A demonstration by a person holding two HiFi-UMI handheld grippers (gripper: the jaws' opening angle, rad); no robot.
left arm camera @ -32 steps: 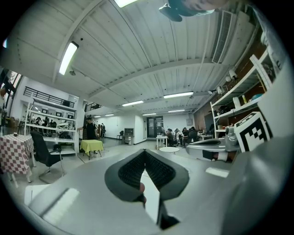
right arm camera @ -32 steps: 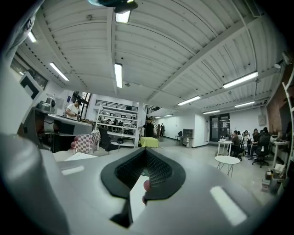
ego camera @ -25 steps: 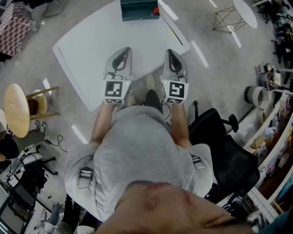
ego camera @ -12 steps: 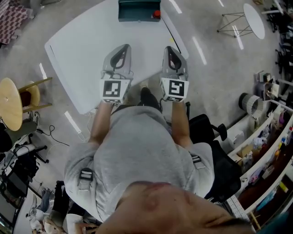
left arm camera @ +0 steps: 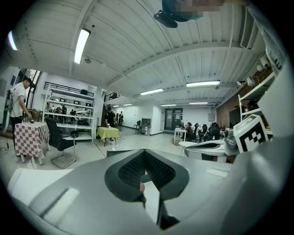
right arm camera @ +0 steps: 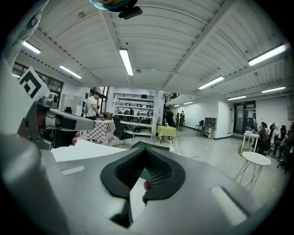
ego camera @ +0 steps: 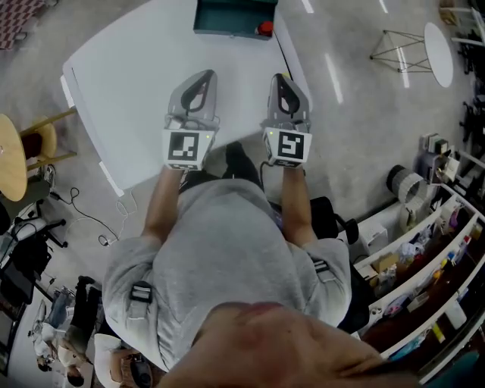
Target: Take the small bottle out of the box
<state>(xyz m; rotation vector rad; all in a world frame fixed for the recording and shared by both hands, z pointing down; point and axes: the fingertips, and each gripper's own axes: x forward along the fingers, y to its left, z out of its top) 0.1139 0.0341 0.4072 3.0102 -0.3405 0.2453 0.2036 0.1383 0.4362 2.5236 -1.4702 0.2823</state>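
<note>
A teal box stands at the far edge of the white table. A small red thing, perhaps the bottle's cap, shows at the box's right end; the bottle's body is hidden. My left gripper and right gripper are held side by side above the table's near part, well short of the box, both shut and holding nothing. In the left gripper view the gripper points level at the box. In the right gripper view a bit of teal box shows past the gripper.
A wooden stool stands left of the table, and a black office chair is behind me on the right. Cluttered shelves line the right side. A round white side table is at the far right. People stand far off in the room.
The person has stepped closer to the table, so both grippers now hang over its near part. The grippers stay shut and side by side.
</note>
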